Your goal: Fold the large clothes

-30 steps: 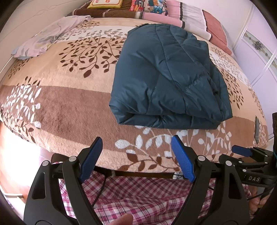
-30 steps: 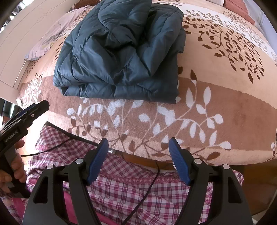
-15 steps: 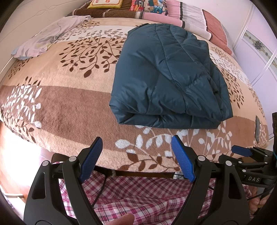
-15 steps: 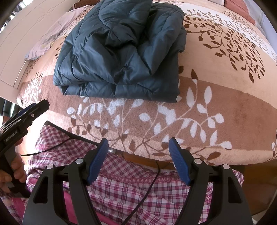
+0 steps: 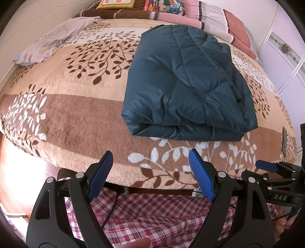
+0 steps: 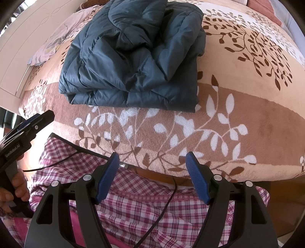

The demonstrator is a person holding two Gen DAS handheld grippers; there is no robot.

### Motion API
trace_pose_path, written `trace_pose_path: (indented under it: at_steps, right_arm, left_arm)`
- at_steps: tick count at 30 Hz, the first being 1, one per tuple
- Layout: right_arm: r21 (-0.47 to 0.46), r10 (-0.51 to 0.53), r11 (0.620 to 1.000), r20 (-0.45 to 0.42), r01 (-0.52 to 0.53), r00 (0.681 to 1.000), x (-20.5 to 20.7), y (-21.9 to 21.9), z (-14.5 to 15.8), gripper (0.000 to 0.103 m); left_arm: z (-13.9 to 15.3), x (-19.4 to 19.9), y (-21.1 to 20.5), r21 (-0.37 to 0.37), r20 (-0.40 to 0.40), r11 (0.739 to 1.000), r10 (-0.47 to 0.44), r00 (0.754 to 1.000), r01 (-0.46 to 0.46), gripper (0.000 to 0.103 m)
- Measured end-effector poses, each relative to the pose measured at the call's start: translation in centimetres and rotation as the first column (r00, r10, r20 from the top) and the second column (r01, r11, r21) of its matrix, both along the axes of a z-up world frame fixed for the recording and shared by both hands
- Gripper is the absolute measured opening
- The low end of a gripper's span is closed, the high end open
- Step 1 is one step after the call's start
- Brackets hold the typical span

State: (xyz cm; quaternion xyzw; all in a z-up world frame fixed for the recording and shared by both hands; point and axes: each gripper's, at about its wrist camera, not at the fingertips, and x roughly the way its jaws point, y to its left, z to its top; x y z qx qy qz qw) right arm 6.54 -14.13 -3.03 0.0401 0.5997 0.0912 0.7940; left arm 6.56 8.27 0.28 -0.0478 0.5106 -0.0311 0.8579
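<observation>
A: Start close in. What are the hands doing?

B: The left gripper [image 5: 150, 162] and the right gripper [image 6: 152, 164] both hang over the person's checked trousers [image 6: 144, 202], short of the bed's edge, jaws spread wide with nothing between them. I'd say they sit back there because no grab is called for just now.

A: And each sees the other?

B: Yes. The right one pokes into the left camera's lower right corner, and the left one, gripped by a hand [image 6: 13, 192], shows at the far left of the right camera's view.

A: Beyond that?

B: The brown leaf-patterned blanket [image 5: 63, 118] covering the bed. On it, a little way in from the near edge, lies the dark teal padded jacket [image 5: 183, 89], folded into a thick bundle with its rolled fold facing the person. It looks finished, or nearly so; the right side is bunched unevenly.

A: Farther still?

B: A pale cloth [image 5: 53, 42] at the far left, then pillows [image 5: 209, 17] along the headboard.
</observation>
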Motion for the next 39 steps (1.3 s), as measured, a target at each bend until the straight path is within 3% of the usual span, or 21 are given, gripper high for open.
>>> trace_pose_path:
  at_steps: [39]
  right_arm:
    - [0.003, -0.001, 1.0, -0.005, 0.001, 1.0, -0.51, 0.33, -0.11, 0.071]
  left_arm:
    - [-0.09, 0.14, -0.01, 0.009, -0.01, 1.0, -0.007, 1.0, 0.007, 0.081]
